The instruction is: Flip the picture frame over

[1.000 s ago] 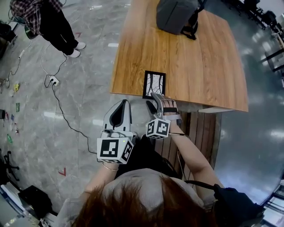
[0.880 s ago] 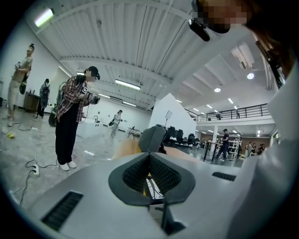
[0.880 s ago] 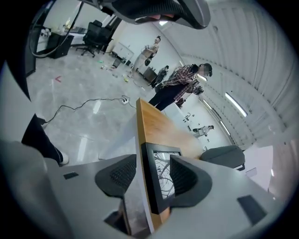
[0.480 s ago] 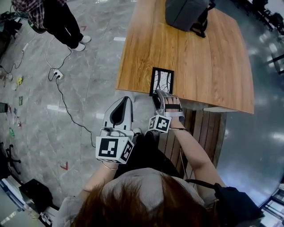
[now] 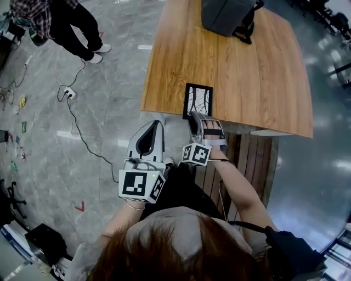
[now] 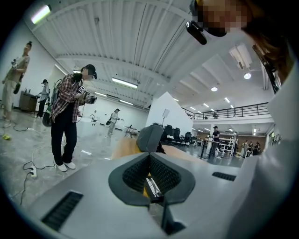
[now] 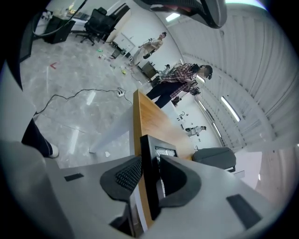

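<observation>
A black picture frame (image 5: 197,100) with a black-and-white print lies face up at the near edge of the wooden table (image 5: 247,71). My right gripper (image 5: 196,116) reaches onto its near short edge. In the right gripper view that edge of the frame (image 7: 148,149) stands between the two pads of the right gripper (image 7: 150,164), which are closing and lie against both its faces. My left gripper (image 5: 155,123) hangs off the table's near left corner, over the floor, its jaws together with nothing in them. The left gripper (image 6: 149,156) points roughly level towards the table.
A grey bag (image 5: 222,15) sits at the table's far side; it also shows as the bag (image 6: 149,137) ahead of the left gripper. A person in a plaid shirt (image 5: 66,22) stands on the floor at far left, near a power strip and cable (image 5: 66,90).
The right gripper's jaws have narrowed onto the frame's near edge, and the hand has turned slightly. The left gripper has stayed where it was.
</observation>
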The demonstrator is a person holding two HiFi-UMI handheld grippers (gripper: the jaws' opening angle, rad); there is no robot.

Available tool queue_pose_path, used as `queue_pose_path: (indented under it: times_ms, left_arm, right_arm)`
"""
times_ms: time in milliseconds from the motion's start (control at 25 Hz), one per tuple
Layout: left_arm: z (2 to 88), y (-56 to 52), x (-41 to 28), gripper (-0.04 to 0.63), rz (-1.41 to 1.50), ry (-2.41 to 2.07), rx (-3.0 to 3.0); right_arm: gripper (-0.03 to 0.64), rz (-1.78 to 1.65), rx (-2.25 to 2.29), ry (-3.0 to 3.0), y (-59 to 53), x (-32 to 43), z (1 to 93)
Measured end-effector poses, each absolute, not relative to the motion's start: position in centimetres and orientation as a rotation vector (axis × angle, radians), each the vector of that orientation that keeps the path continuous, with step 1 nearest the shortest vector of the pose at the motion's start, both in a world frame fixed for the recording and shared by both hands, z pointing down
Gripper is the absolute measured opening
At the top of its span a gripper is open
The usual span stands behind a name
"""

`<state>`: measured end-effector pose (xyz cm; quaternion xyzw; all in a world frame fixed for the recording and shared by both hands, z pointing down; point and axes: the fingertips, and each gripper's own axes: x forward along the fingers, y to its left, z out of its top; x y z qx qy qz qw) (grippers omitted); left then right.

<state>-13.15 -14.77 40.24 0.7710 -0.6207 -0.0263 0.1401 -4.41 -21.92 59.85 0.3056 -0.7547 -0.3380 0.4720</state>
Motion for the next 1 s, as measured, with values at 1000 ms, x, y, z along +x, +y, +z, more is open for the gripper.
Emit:
queue_pose_path:
  times_ms: [1000]
  left_arm:
    - [38.9, -16.6, -11.6, 0.006, -0.087, -1.735, 2.289]
  right_arm:
    - [0.089, 0.328, 1.885, -2.467, -26.8, 0.4, 45.6]
